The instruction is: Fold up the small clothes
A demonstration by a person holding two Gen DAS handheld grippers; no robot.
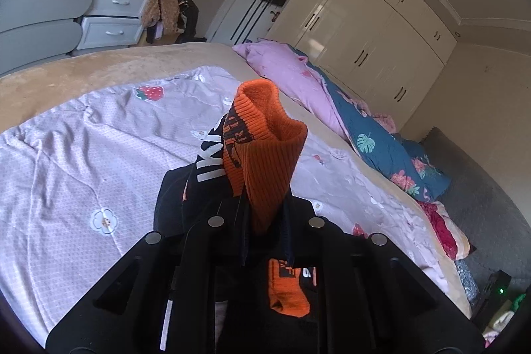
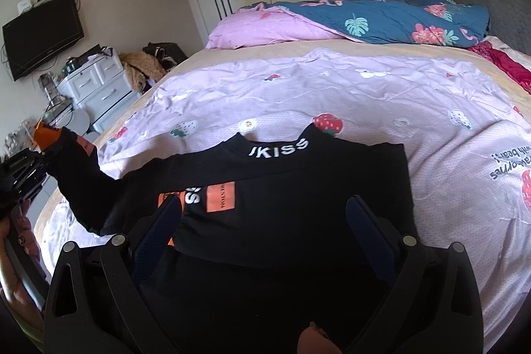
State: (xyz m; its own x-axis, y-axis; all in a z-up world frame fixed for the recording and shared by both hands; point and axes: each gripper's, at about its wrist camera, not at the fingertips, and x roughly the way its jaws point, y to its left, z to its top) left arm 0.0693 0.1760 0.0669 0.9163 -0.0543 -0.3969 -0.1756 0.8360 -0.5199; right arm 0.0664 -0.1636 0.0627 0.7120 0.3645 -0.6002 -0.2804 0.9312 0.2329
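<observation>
A: Far left in the right wrist view, at about nine o'clock, the left tool (image 2: 49, 143) is clenched on the sleeve cuff (image 2: 46, 135) of the black shirt (image 2: 298, 188), holding that sleeve up off the bed (image 2: 252, 47). The left wrist view shows the same grip close up: the orange ribbed cuff (image 1: 265, 135) stands up between the fingers at twelve o'clock.

B: And the shirt body?

A: It lies flat on the pink strawberry sheet (image 2: 332, 88), collar toward twelve o'clock, white lettering (image 2: 278, 148) across the neck, orange patches (image 2: 220, 198) on the chest. The opposite side looks already folded in, judging by its straight edge at two o'clock.

B: The right tool (image 2: 265, 221)?

A: Released, its blue-padded fingers (image 2: 368, 231) spread wide over the lower chest, gripping nothing; whether they press on the cloth cannot be told.

B: So the step is folding the raised sleeve across.

A: Most likely. To do it well, the person should carry the cuff toward three o'clock in a low arc, keep the sleeve taut so it lands without a twist, and lay its crease parallel to the folded edge. The right tool could pin the body near the shoulder seam so the cloth does not drag on the sheet. The knit looks soft and may bunch if dropped early
</observation>
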